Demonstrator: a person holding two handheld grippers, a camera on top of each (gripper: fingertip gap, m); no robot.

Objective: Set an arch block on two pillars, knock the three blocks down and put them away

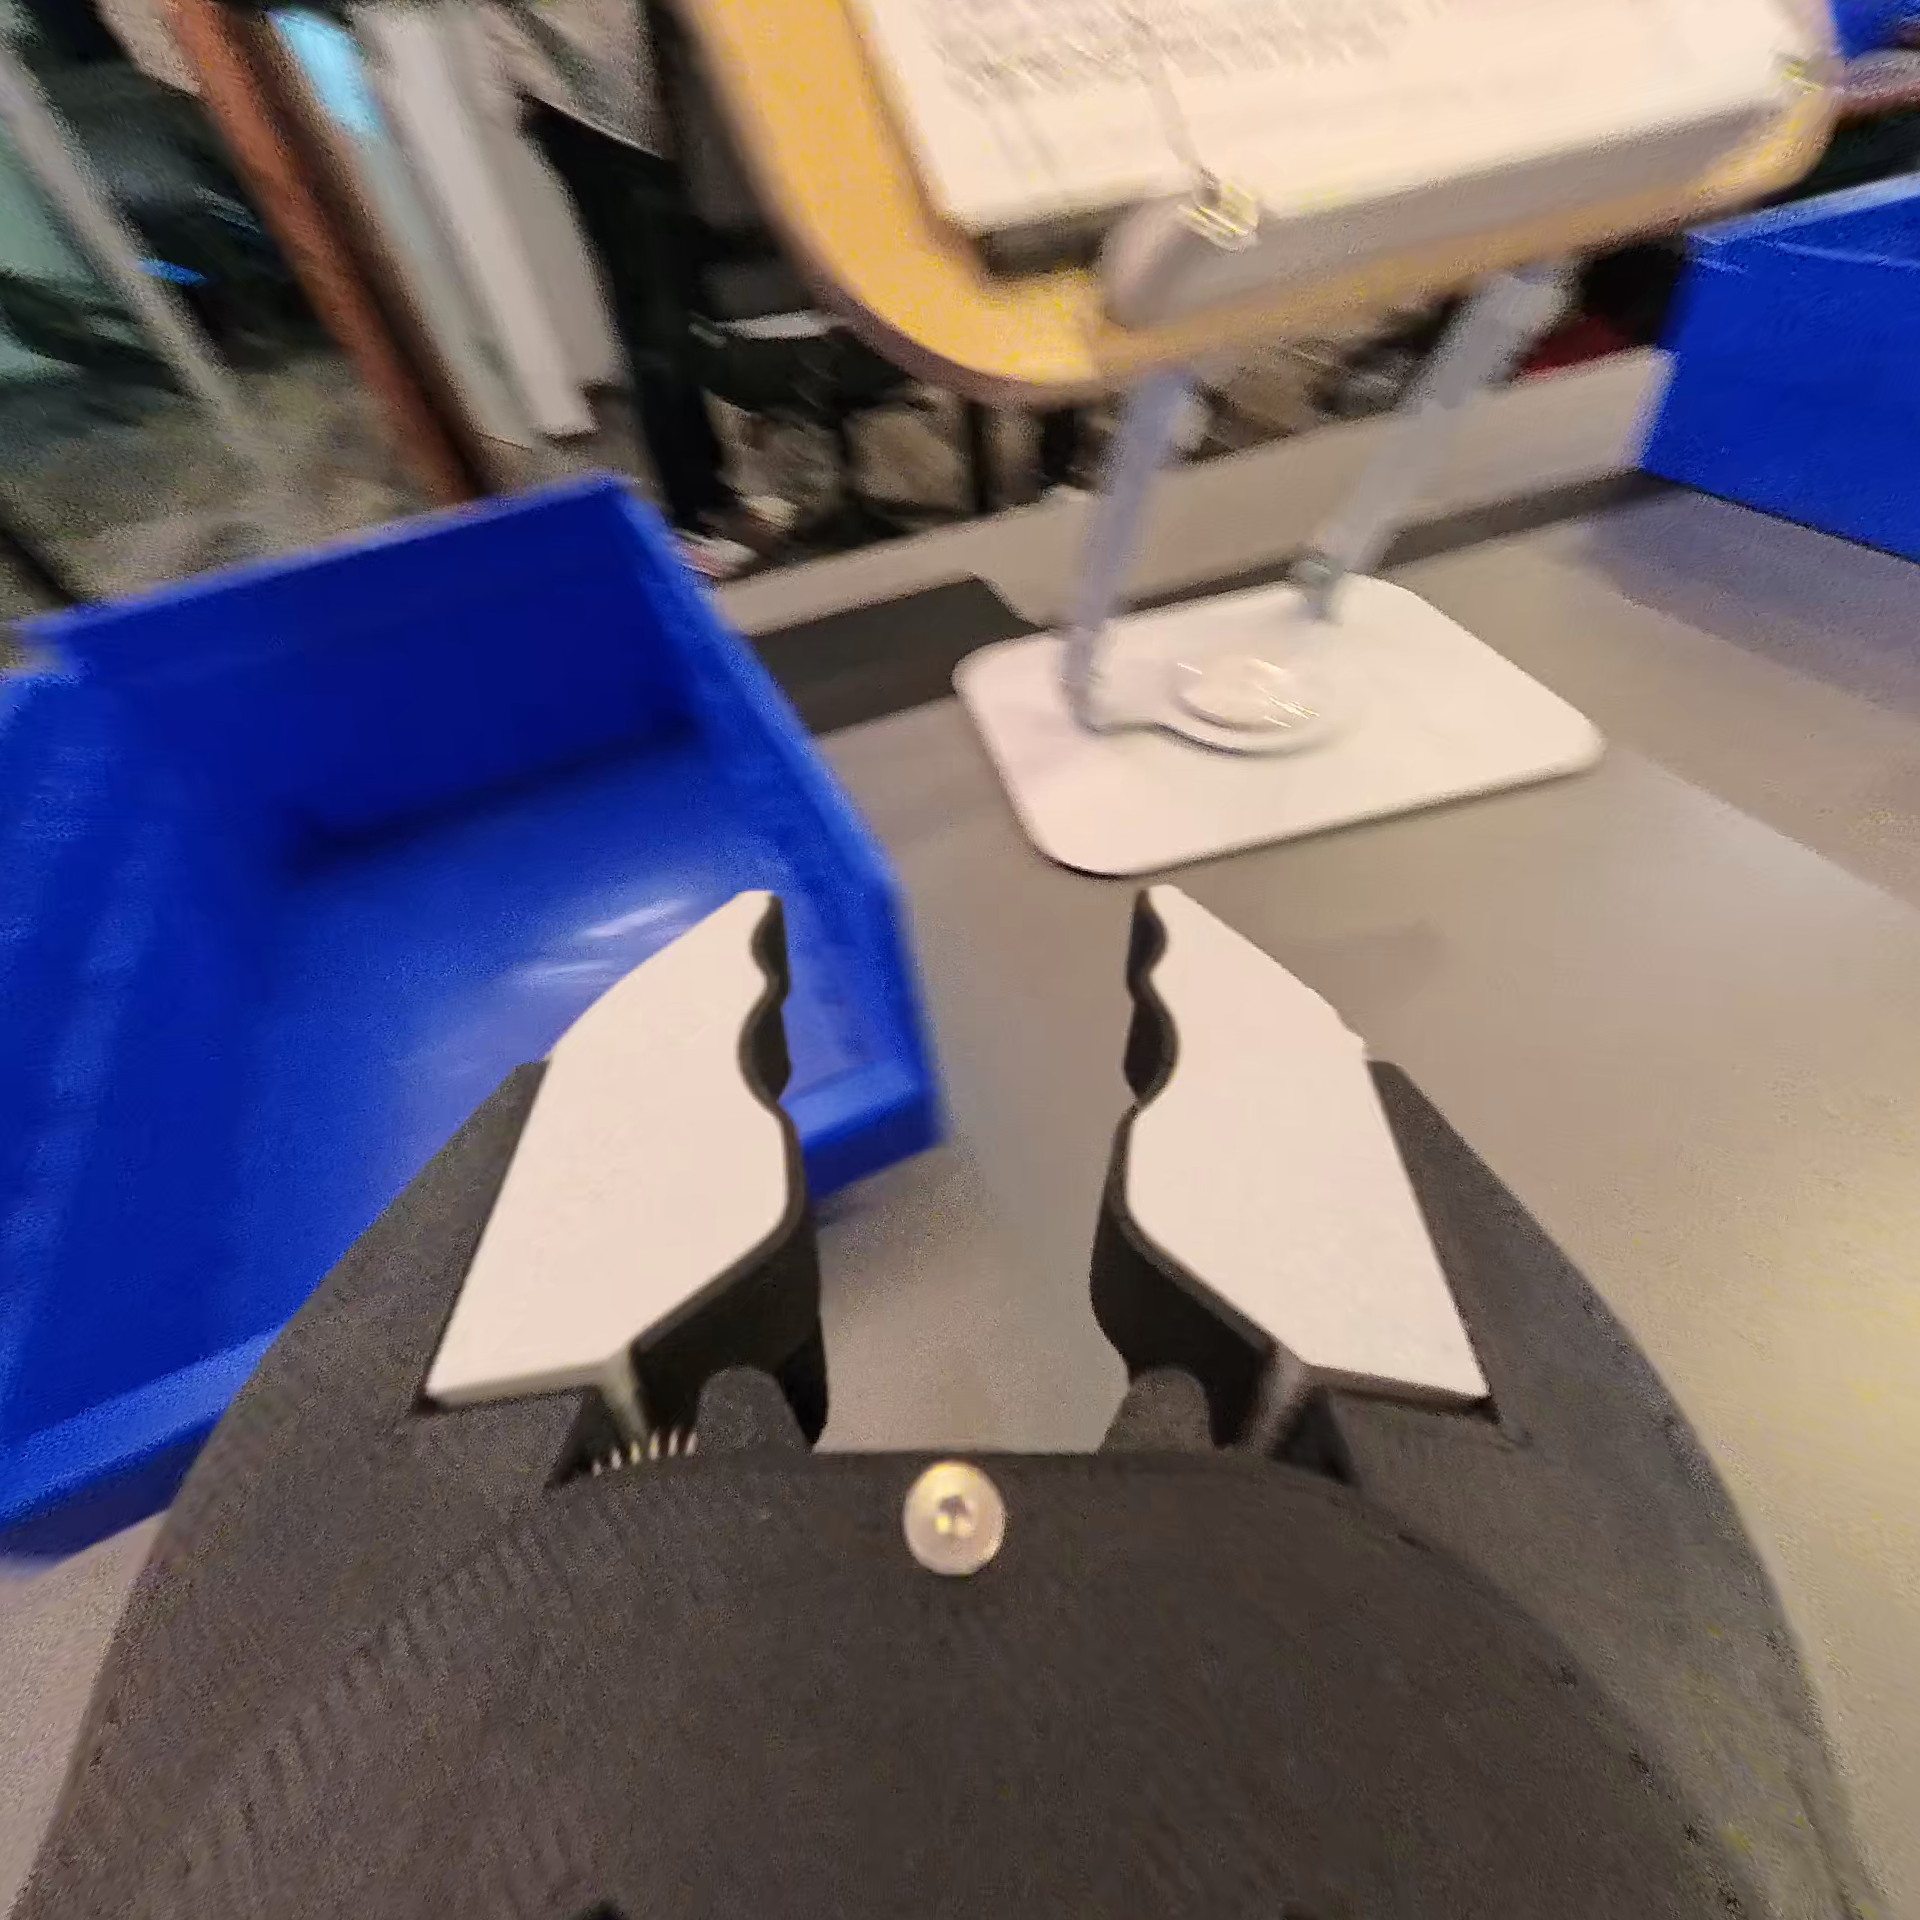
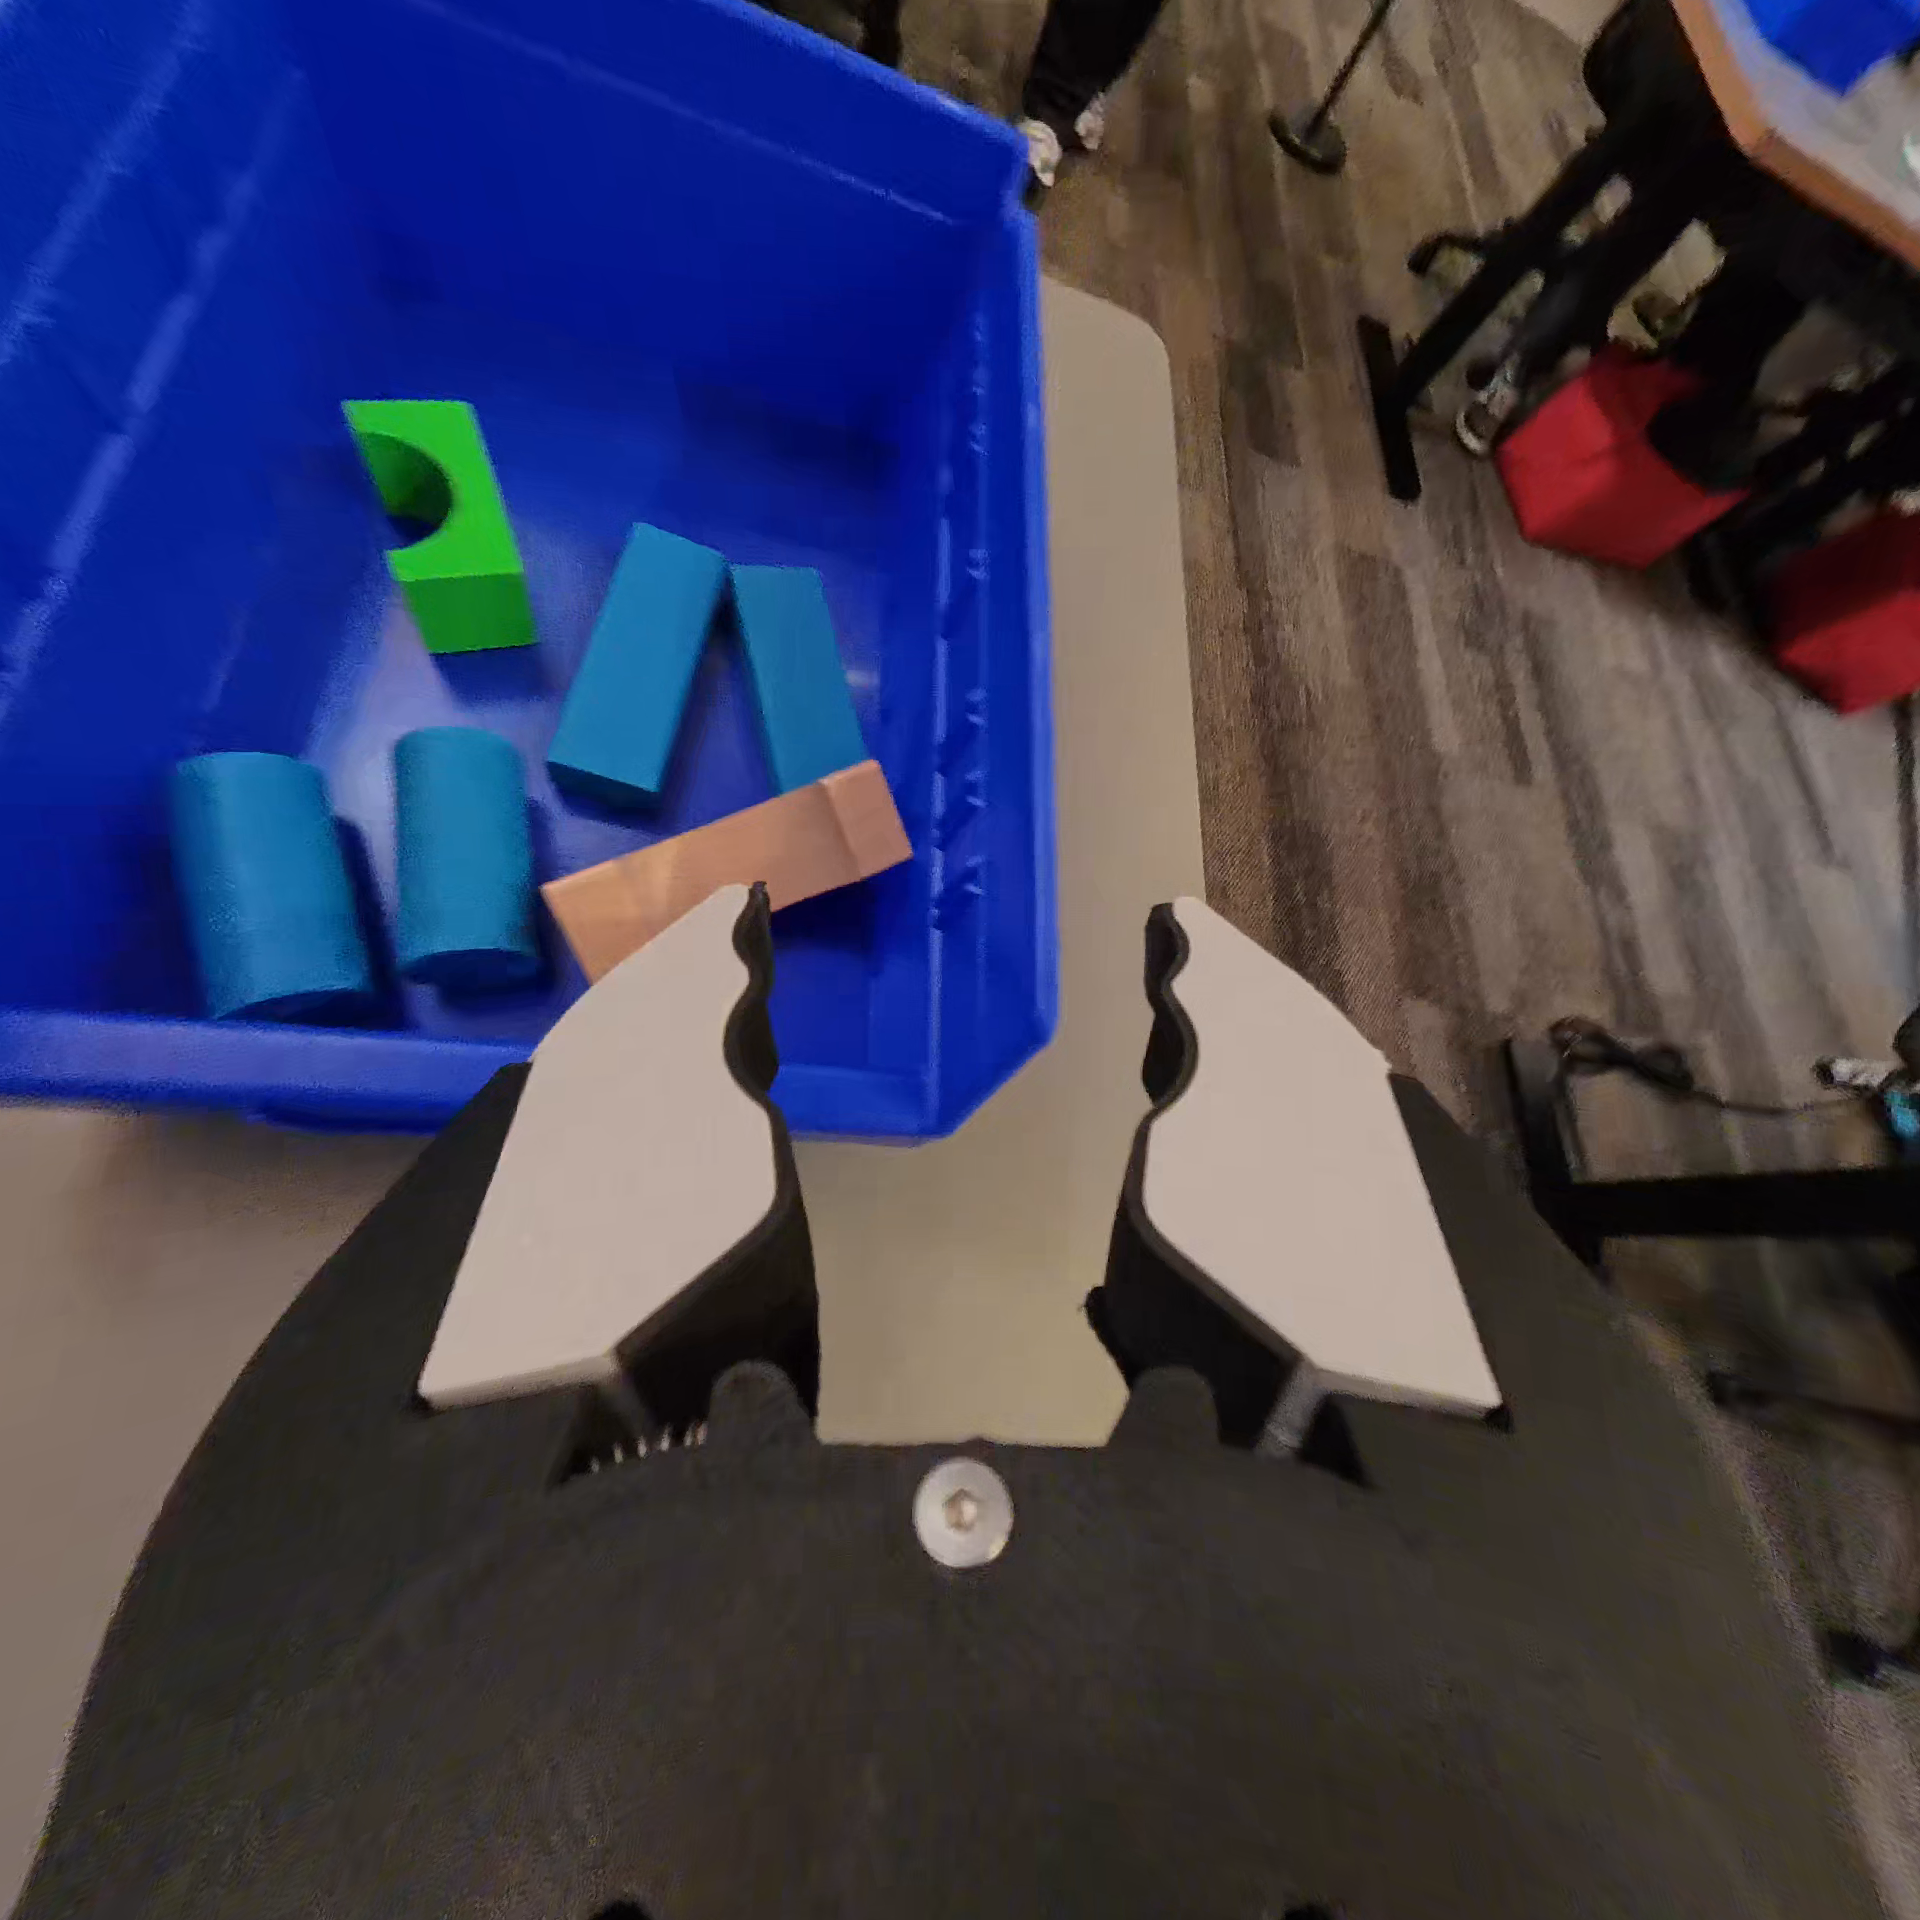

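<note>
Left wrist view: left tool (image 1: 956, 914) released, jaws apart, nothing between them, over the grey counter (image 1: 1558, 1091). Frame is motion-blurred. Blue bin (image 1: 436, 831) to its left on the counter; the part of its inside that shows holds nothing I can make out. Ahead, a white stand (image 1: 1278, 727) with a flat base and thin legs carries a tilted board with a white printed sheet (image 1: 1299, 104) on it; the print is too blurred to read. Edge of a second blue bin (image 1: 1797, 364) at far right.

Right wrist view: right tool (image 2: 956, 904) released too, jaws apart and empty, hanging just off the near right corner of a blue storage bin (image 2: 997, 623). In it: green arch block (image 2: 442, 525) lying on its side toward the back, two teal cylinders (image 2: 270, 883) side by side at near left, two teal rectangular blocks (image 2: 639, 665) leaning together in a V, a tan flat block (image 2: 727, 862) touching their near ends. No labels or marks seen on bin or blocks.

Only this view shows the blocks, the wood-look floor (image 2: 1351, 623) and red boxes (image 2: 1600, 468) at right. Only the left view shows the stand.
</note>
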